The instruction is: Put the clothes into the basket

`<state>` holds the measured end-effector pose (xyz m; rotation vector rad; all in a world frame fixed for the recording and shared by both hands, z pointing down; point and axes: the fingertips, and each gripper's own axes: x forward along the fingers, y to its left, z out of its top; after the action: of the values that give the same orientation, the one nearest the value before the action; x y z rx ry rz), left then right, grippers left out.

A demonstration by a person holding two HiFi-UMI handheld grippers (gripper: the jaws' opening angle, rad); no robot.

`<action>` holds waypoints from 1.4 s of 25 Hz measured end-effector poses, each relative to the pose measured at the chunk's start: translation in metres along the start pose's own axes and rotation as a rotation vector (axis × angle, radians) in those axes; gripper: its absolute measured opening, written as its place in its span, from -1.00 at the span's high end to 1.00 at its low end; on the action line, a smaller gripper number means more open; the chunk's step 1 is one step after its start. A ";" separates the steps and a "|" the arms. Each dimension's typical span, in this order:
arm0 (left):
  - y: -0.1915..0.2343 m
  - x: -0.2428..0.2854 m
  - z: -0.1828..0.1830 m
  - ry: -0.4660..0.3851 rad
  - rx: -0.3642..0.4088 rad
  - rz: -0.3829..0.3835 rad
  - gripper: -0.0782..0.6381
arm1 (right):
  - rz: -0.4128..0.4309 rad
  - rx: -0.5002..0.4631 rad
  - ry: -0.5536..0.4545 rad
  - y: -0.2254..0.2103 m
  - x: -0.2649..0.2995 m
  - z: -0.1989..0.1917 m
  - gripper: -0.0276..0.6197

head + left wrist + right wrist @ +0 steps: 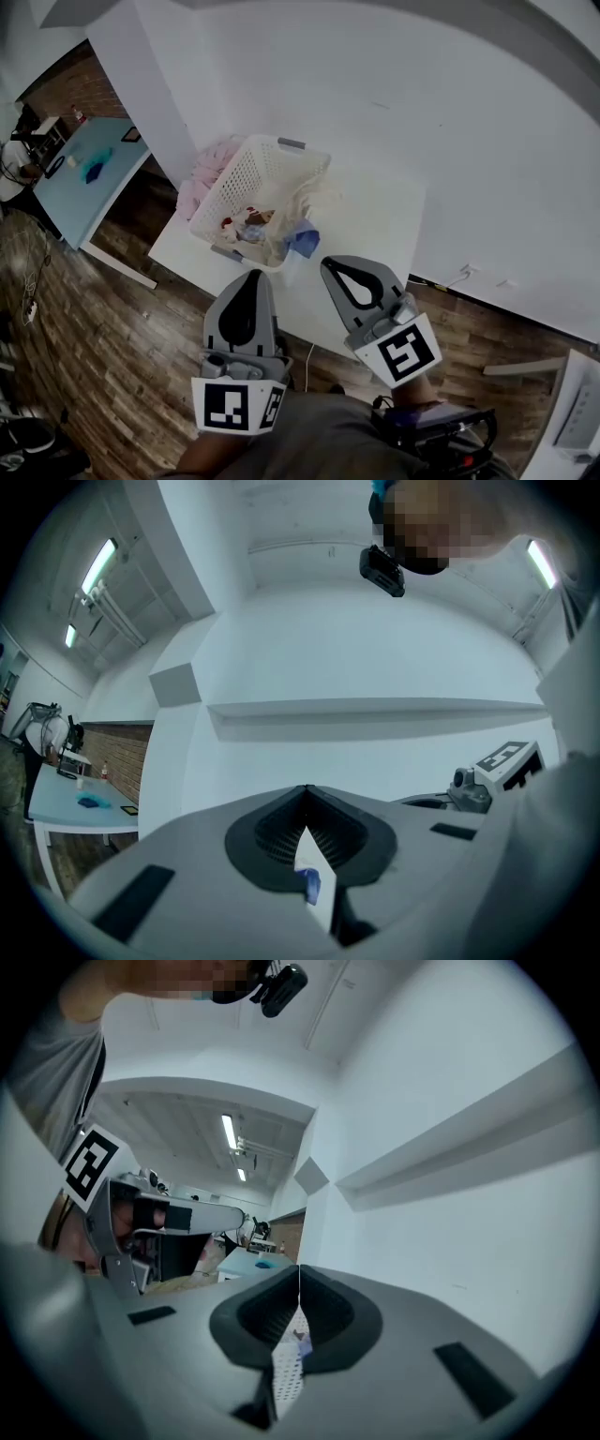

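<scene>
Your left gripper [306, 791]: jaws closed, tips meeting, nothing held. Your right gripper [299, 1269]: jaws closed too, empty. Both hover in front of basket [281, 155], not touching it. Basket sits on white table [375, 225], clothes [251, 225] heaped inside, blue cloth [302, 239] over near rim. Pink clothes [211, 159] lie beside basket, on table.

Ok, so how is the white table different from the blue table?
The white table is near, in the middle of the head view; the blue table stands farther off at the left, by the brick wall. The white table holds a basket with pink clothes beside it; the blue table holds only a few small things. Both stand on the wooden floor.
</scene>
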<state>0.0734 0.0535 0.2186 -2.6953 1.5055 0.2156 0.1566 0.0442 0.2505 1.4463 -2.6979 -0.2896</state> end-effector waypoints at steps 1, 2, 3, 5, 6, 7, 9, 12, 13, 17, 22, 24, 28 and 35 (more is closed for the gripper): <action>-0.002 -0.004 0.002 -0.003 0.005 0.004 0.76 | 0.011 0.020 -0.008 0.004 -0.003 0.002 0.89; -0.005 -0.009 0.005 -0.006 0.009 0.008 0.76 | 0.019 0.037 -0.014 0.008 -0.007 0.004 0.89; -0.008 -0.014 0.007 -0.011 0.011 0.013 0.76 | 0.026 0.051 -0.022 0.011 -0.011 0.006 0.89; -0.014 -0.026 0.012 -0.020 0.011 0.026 0.76 | 0.044 0.072 -0.034 0.017 -0.020 0.011 0.89; -0.016 -0.032 0.013 -0.022 0.008 0.037 0.76 | 0.056 0.080 -0.036 0.021 -0.025 0.013 0.89; -0.017 -0.039 0.013 -0.020 0.006 0.053 0.76 | 0.069 0.087 -0.035 0.025 -0.029 0.013 0.89; -0.020 -0.051 0.009 -0.003 0.008 0.087 0.76 | 0.090 0.095 -0.025 0.032 -0.037 0.011 0.89; -0.024 -0.068 0.004 0.011 -0.003 0.110 0.76 | 0.117 0.102 -0.014 0.042 -0.044 0.008 0.89; -0.025 -0.072 0.004 0.007 -0.013 0.115 0.76 | 0.130 0.104 -0.012 0.046 -0.045 0.007 0.89; -0.018 -0.084 0.004 0.004 -0.016 0.156 0.76 | 0.172 0.108 -0.010 0.063 -0.045 0.009 0.89; 0.000 -0.089 0.000 0.018 -0.020 0.175 0.76 | 0.178 0.119 0.000 0.073 -0.033 0.008 0.89; 0.014 -0.091 0.001 0.022 -0.020 0.180 0.76 | 0.166 0.134 0.000 0.076 -0.020 0.008 0.89; 0.066 -0.104 0.003 0.026 -0.030 0.225 0.76 | 0.145 0.142 -0.020 0.095 0.021 0.014 0.89; 0.181 -0.135 -0.003 0.036 -0.065 0.323 0.76 | 0.192 0.148 -0.010 0.158 0.118 0.016 0.89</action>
<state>-0.1500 0.0721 0.2464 -2.4990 1.9718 0.2326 -0.0404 0.0341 0.2623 1.2055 -2.8926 -0.0876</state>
